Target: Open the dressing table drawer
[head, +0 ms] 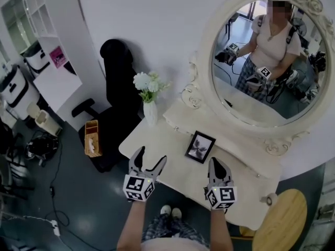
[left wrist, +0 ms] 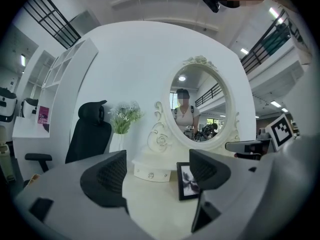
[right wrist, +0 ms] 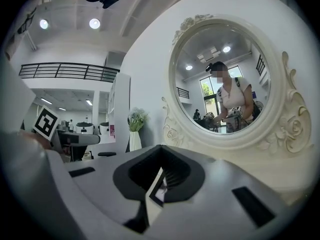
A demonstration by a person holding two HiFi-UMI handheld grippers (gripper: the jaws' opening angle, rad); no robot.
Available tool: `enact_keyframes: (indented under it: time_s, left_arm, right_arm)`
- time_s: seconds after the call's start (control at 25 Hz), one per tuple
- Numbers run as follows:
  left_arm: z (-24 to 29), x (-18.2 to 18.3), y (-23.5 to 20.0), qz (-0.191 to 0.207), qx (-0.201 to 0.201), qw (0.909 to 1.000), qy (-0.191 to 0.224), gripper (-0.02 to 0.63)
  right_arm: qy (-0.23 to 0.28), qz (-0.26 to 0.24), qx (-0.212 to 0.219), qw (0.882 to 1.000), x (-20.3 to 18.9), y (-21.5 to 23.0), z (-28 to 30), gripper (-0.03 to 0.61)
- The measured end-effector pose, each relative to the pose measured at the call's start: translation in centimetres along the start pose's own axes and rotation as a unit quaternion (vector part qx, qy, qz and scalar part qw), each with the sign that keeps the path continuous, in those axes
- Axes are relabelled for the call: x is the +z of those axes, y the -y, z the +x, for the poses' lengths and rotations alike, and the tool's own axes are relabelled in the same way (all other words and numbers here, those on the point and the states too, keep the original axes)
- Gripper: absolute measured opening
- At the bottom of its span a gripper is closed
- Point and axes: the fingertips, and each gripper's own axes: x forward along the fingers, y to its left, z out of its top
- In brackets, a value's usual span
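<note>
The white dressing table [head: 157,140] carries a big oval mirror [head: 269,61]. In the left gripper view a small white drawer [left wrist: 151,172] with two little knobs sits in the raised base under the mirror, closed. My left gripper [head: 152,157] hovers over the table's front edge, open and holding nothing; it faces the drawer [left wrist: 157,160] from some distance. My right gripper [head: 218,164] is beside it on the right, also above the front edge, its jaws shut with nothing held [right wrist: 159,176]. Both grippers are clear of the drawer.
A black-framed photo [head: 200,147] stands on the tabletop between the grippers and the mirror. A white vase of flowers [head: 149,99] stands at the table's left end. A black office chair [head: 118,77] is left of the table, and a round wooden stool [head: 280,221] at the right.
</note>
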Motion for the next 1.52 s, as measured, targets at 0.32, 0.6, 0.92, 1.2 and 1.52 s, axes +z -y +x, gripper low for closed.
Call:
enact_keyframes:
  time_s: [0.32,0.6,0.92,1.2,1.52]
  left_arm:
    - [9.1,-3.2,-1.7,0.002,-0.002,0.9996,-0.027,0.377]
    - [15.9,-8.1,-3.1,-0.016,0.003,0.9973,-0.071,0.376]
    - [20.5,-13.2,-4.0,-0.029,0.01,0.9901,-0.137,0.304]
    - [22.6,-15.3,-3.6,-0.017,0.019,0.9843,-0.175,0.209]
    - [24.3,-16.2,-3.7,-0.006,0.03,0.9823,-0.185,0.147]
  right_arm:
    - [-0.022,-0.007,0.023,0.999,-2.7,-0.7,7.0,0.013]
    - [-0.057,-0.003,0.007,0.998,-6.4,-0.3,11.2,0.013]
    - [-0.091,-0.012,-0.005,0.996,-8.9,-0.2,12.3,0.014]
    - [-0.099,-0.002,-0.014,0.995,-9.8,0.5,12.3,0.014]
    - [-0.107,0.003,-0.02,0.994,-10.6,1.3,12.2,0.014]
